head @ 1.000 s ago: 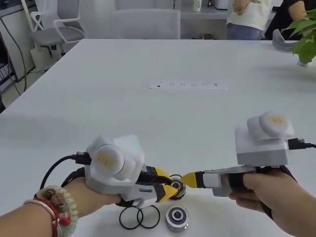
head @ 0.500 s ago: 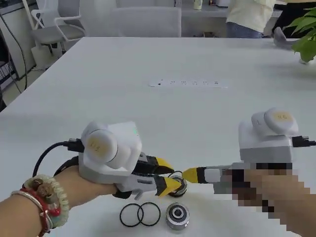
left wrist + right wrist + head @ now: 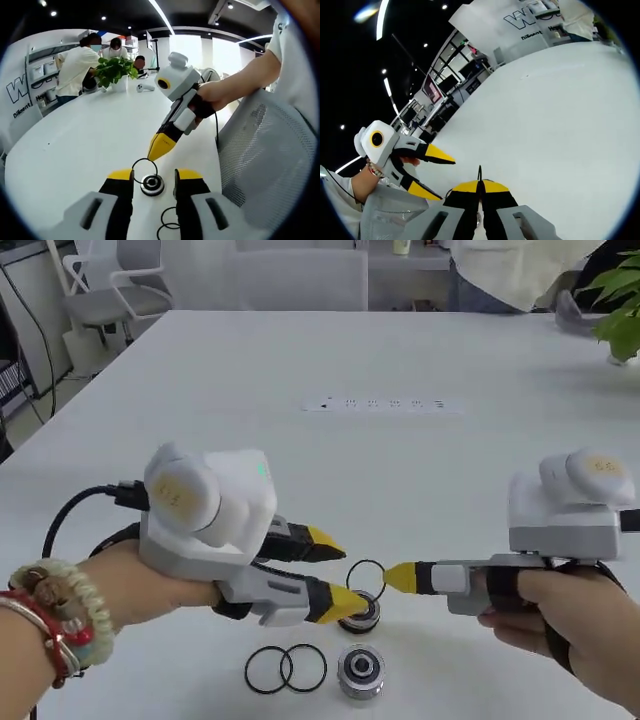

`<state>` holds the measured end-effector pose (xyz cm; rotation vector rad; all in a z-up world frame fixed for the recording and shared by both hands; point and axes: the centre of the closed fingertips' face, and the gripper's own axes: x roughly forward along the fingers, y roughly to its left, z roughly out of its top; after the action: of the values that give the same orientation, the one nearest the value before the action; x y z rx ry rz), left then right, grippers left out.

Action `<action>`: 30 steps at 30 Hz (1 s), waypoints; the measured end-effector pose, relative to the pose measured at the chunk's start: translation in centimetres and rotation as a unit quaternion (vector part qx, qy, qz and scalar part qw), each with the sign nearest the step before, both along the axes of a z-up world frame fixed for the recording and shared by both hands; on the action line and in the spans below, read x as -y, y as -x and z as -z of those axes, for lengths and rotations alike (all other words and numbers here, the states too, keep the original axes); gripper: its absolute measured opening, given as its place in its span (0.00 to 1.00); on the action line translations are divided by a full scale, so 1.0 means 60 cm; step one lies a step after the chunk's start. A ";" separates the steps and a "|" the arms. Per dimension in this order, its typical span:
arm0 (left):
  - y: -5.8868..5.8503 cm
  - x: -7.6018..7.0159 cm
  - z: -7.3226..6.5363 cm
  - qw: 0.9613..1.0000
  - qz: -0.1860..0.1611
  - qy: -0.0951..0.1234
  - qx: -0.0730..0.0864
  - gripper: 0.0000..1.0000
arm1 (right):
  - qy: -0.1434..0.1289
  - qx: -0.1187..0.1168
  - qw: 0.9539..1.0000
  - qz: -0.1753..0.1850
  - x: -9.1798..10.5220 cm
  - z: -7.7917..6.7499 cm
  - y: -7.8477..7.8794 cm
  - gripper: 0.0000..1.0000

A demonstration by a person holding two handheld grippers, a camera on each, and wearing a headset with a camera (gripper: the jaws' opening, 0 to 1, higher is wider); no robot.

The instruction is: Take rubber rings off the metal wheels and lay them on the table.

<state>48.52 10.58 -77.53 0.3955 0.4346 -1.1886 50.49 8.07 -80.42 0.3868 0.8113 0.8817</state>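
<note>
Rubber rings (image 3: 286, 668) are the story here, and two of them are already lying flat and overlapping on the white counter (image 3: 400, 480), near its front edge. Starting at the left, the left claw (image 3: 338, 572) is standing with its yellow-tipped jaws well apart. In the left gripper view that claw (image 3: 153, 176) is straddling a metal wheel (image 3: 152, 184) sitting on the counter, and neither jaw is clearly touching it.

Moving right, just beside the two laid rings, a second metal wheel (image 3: 360, 672) is resting on the counter and looking stripped, with bare metal around a dark hub. Behind it is the straddled wheel (image 3: 358, 612), and rising above that one is a third ring (image 3: 366, 562), standing up as a thin black loop. Its lower edge is meeting the top of the wheel, and I cannot tell whether it is fully free.

At the right, the right claw (image 3: 392, 578) is pinching that loop, jaws pressed together on it. In the right gripper view the ring is showing as a thin black line (image 3: 480, 172) rising from between the tips.

By my reading, two rings are done and a third is mid-removal, waiting to be laid beside the pair. Whether this wheel is carrying more rings is too small to tell.
</note>
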 end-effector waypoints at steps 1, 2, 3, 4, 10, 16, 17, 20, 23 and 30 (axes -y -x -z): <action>0.002 0.001 -0.003 1.000 0.003 0.001 -0.002 0.32 | -0.001 0.001 1.000 0.001 0.000 -0.002 0.000 0.00; 0.006 0.003 -0.008 1.000 0.007 0.002 -0.002 0.37 | -0.002 0.002 1.000 0.001 0.000 -0.004 -0.001 0.00; 0.008 0.003 -0.011 1.000 0.010 0.002 -0.001 0.40 | -0.002 0.004 1.000 0.002 0.000 -0.005 -0.001 0.00; 0.011 0.004 -0.015 1.000 0.014 0.001 0.002 0.42 | -0.002 0.005 1.000 0.003 0.001 -0.006 -0.001 0.00; 0.025 -0.004 -0.034 1.000 0.026 -0.007 0.011 0.48 | -0.010 0.010 1.000 0.009 0.005 -0.017 -0.005 0.00; 0.031 -0.024 -0.059 0.999 0.024 -0.012 0.026 0.58 | -0.021 0.014 1.000 0.012 0.005 -0.027 -0.006 0.00; 0.032 -0.030 -0.063 0.999 0.023 -0.014 0.029 0.59 | -0.021 0.015 1.000 0.013 0.005 -0.028 -0.007 0.00; 0.032 -0.047 -0.071 0.999 0.015 -0.020 0.036 0.60 | -0.022 0.017 1.000 0.013 0.007 -0.031 -0.008 0.00; 0.036 -0.062 -0.078 0.999 0.006 -0.021 0.040 0.64 | -0.028 0.019 0.999 0.016 0.008 -0.035 -0.009 0.00; 0.042 -0.102 -0.092 0.998 -0.024 -0.022 0.049 0.70 | -0.039 0.019 0.999 0.027 0.015 -0.043 -0.013 0.00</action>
<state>46.02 16.71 -72.02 0.4772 0.3837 -1.1099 51.30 7.16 -77.84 0.4571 0.7290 0.8707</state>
